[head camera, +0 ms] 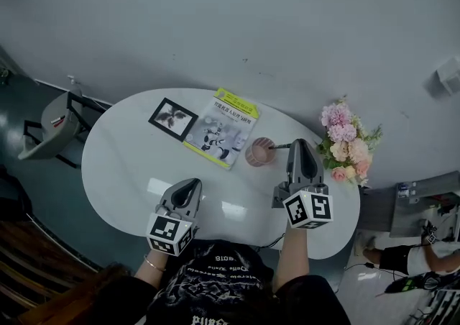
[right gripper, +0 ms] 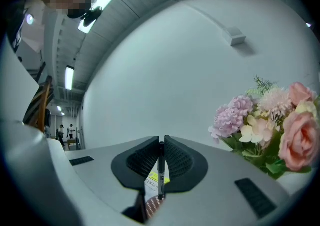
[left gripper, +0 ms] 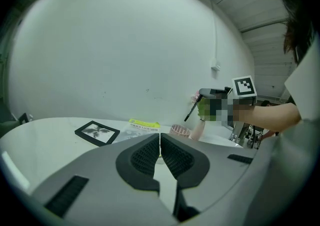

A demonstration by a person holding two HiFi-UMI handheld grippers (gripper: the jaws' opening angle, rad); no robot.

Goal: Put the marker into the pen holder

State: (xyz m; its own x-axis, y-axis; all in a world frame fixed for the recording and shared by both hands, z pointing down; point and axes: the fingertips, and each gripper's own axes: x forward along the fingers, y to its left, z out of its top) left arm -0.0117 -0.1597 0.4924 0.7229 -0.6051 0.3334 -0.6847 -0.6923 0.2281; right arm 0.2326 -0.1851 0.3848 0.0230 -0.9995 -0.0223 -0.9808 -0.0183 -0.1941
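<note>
A pink mesh pen holder (head camera: 259,152) stands on the white oval table (head camera: 129,165), right of the middle. My right gripper (head camera: 293,145) is shut on a thin black marker (head camera: 281,147), whose tip points left over the holder's rim. In the right gripper view the marker (right gripper: 161,170) hangs upright between the pads, its lower end just above the holder (right gripper: 150,208). From the left gripper view, the marker (left gripper: 190,111) slants down toward the holder (left gripper: 180,131). My left gripper (head camera: 189,188) hovers over the table's front, jaws together with nothing between them (left gripper: 160,142).
A black picture frame (head camera: 173,118) and a yellow-edged booklet (head camera: 221,128) lie at the back of the table. A bouquet of pink flowers (head camera: 346,142) stands at the table's right end, close to my right gripper. A grey chair (head camera: 50,126) is off to the left.
</note>
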